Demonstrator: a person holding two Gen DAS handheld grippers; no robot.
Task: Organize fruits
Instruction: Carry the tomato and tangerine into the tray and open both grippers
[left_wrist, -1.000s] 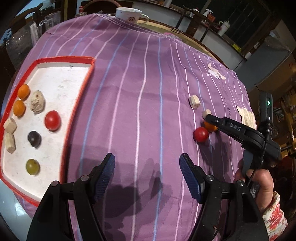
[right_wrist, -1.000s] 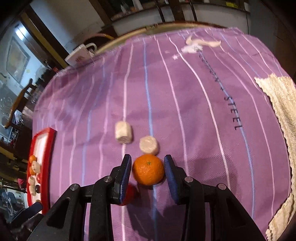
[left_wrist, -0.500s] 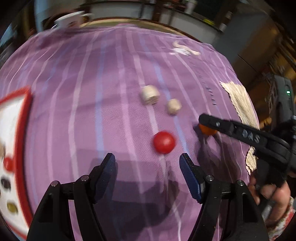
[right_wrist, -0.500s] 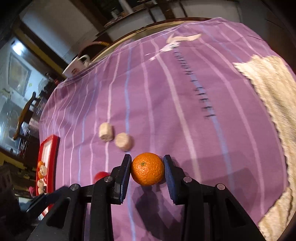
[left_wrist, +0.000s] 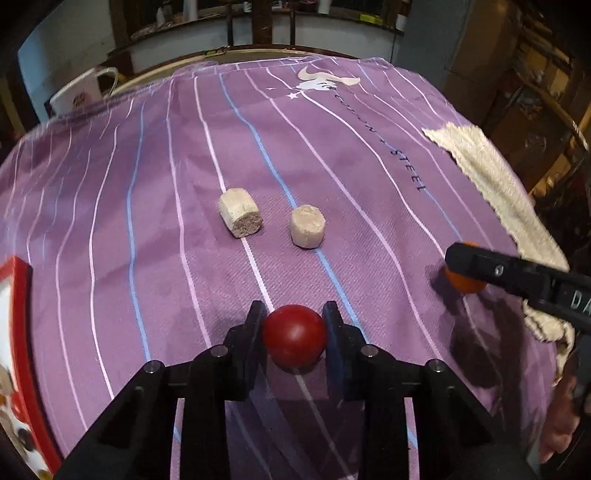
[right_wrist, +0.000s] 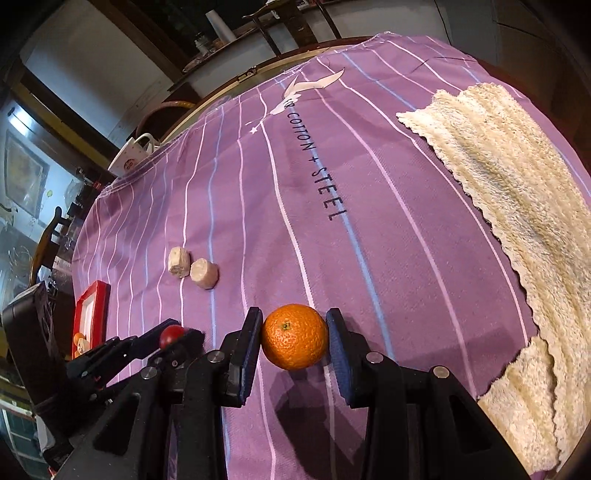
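My left gripper (left_wrist: 293, 325) is shut on a red round fruit (left_wrist: 294, 338) low over the purple striped cloth (left_wrist: 155, 229). My right gripper (right_wrist: 294, 336) is shut on a small orange (right_wrist: 294, 336), held just above the cloth. In the left wrist view the orange (left_wrist: 461, 282) shows at the right, partly hidden behind the right gripper. In the right wrist view the red fruit (right_wrist: 170, 334) shows between the left gripper's fingers at the lower left. Two beige cut fruit pieces (left_wrist: 241, 218) (left_wrist: 307, 226) lie on the cloth beyond both grippers.
A red-rimmed white tray (left_wrist: 16, 314) holding several fruits sits at the left edge of the cloth; it also shows in the right wrist view (right_wrist: 90, 314). A cream towel (right_wrist: 517, 221) lies on the right. A white mug (left_wrist: 79, 96) stands at the far left edge.
My left gripper moved right, up to the red fruit, and closed on it. My right gripper kept its grip on the orange and carried it away to the right.
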